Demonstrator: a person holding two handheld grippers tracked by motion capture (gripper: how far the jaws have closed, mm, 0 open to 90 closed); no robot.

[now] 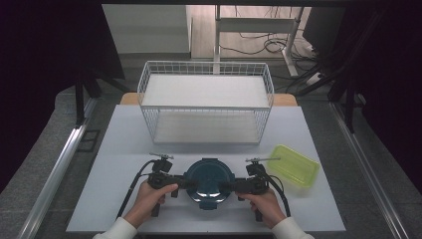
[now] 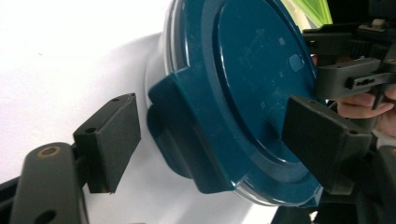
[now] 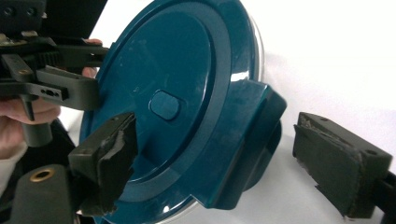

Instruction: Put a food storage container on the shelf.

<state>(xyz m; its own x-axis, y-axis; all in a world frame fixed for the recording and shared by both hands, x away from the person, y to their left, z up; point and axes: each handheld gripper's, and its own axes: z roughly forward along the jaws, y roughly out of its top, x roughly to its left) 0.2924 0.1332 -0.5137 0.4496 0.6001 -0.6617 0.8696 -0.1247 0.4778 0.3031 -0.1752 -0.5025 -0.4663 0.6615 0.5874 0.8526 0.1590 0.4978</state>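
A round container with a dark teal lid [image 1: 207, 179] sits near the front middle of the table, between the person's two hands. My left gripper [image 1: 185, 183] is at its left side and my right gripper [image 1: 228, 187] at its right. In the left gripper view the open jaws of my left gripper [image 2: 215, 140] straddle the lid's side clasp [image 2: 187, 130]; a gap shows beside the left pad [image 2: 112, 140]. In the right gripper view my right gripper [image 3: 224, 158] stands open around the opposite clasp [image 3: 252, 140], with its right pad [image 3: 336, 168] well clear.
A white wire basket shelf [image 1: 205, 99] stands behind the container at mid table. A yellow-green translucent tray [image 1: 293, 165] lies to the right. The white table [image 1: 124, 149] ends just behind the hands. Each gripper view shows the other gripper across the lid.
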